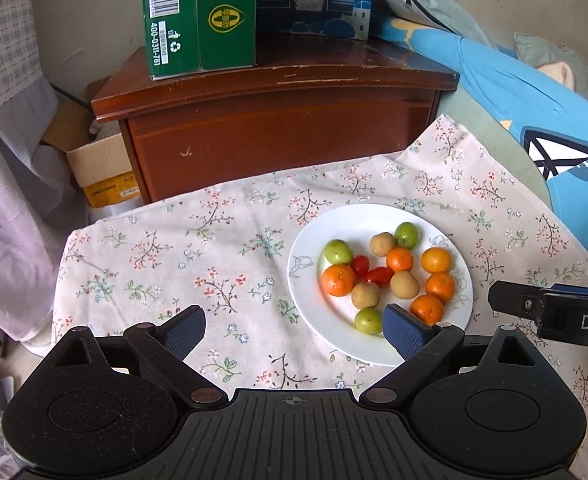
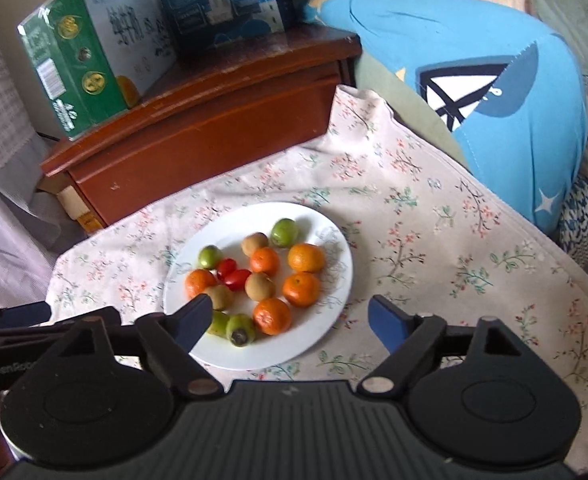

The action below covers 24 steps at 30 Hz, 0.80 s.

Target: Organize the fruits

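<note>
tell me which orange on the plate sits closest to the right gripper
The orange at the plate's near edge, beside the green fruit; the others sit farther back.

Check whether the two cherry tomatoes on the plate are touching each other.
Touching. In the left wrist view the round tomato and the longer tomato on the plate press together with no white showing between; the right wrist view agrees.

Both grippers (image 1: 294,330) (image 2: 290,322) agape (nothing held)
</note>
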Each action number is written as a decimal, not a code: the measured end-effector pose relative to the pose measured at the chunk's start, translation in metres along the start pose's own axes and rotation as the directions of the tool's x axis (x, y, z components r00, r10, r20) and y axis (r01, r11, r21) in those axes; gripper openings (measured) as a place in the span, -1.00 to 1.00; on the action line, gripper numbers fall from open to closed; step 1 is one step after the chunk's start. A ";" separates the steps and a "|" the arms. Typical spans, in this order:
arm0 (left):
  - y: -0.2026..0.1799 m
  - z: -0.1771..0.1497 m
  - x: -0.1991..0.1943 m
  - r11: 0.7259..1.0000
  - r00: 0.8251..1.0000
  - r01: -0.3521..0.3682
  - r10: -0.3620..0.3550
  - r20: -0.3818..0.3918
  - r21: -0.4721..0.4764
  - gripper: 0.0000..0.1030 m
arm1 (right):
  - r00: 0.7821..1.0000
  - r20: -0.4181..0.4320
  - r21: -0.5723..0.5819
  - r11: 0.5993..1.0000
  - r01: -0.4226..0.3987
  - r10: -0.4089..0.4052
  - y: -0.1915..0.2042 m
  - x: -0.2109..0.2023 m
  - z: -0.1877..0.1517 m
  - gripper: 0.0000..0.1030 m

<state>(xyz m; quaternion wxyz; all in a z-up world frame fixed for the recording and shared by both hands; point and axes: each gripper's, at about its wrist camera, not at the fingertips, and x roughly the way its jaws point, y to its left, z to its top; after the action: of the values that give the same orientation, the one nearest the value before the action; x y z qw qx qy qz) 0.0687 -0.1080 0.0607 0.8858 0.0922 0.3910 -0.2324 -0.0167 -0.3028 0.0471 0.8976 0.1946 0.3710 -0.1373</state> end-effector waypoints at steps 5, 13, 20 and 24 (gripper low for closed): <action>0.000 0.000 0.006 1.000 0.999 -0.030 0.030 -0.025 -0.005 0.87 | 0.997 -0.049 -0.066 0.996 0.062 -0.066 0.000 0.008 0.005 0.79; -0.004 0.000 0.022 0.998 0.995 -0.067 0.065 -0.074 -0.022 0.87 | 0.988 -0.090 -0.026 0.992 0.123 -0.125 -0.005 0.020 -0.001 0.81; -0.012 0.000 0.029 0.998 0.994 -0.063 0.061 -0.093 -0.013 0.87 | 0.987 -0.095 -0.019 0.992 0.126 -0.127 -0.003 0.023 -0.002 0.85; -0.019 -0.001 0.031 0.998 0.994 -0.060 0.061 -0.096 0.011 0.87 | 0.985 -0.103 -0.045 0.989 0.138 -0.142 0.002 0.026 -0.005 0.86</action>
<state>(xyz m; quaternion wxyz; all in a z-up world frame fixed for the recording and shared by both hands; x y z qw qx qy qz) 0.0769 -0.1346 0.0372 0.8722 0.1185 0.4294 -0.2023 -0.0011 -0.3014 0.0253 0.8683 0.1581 0.4333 -0.1824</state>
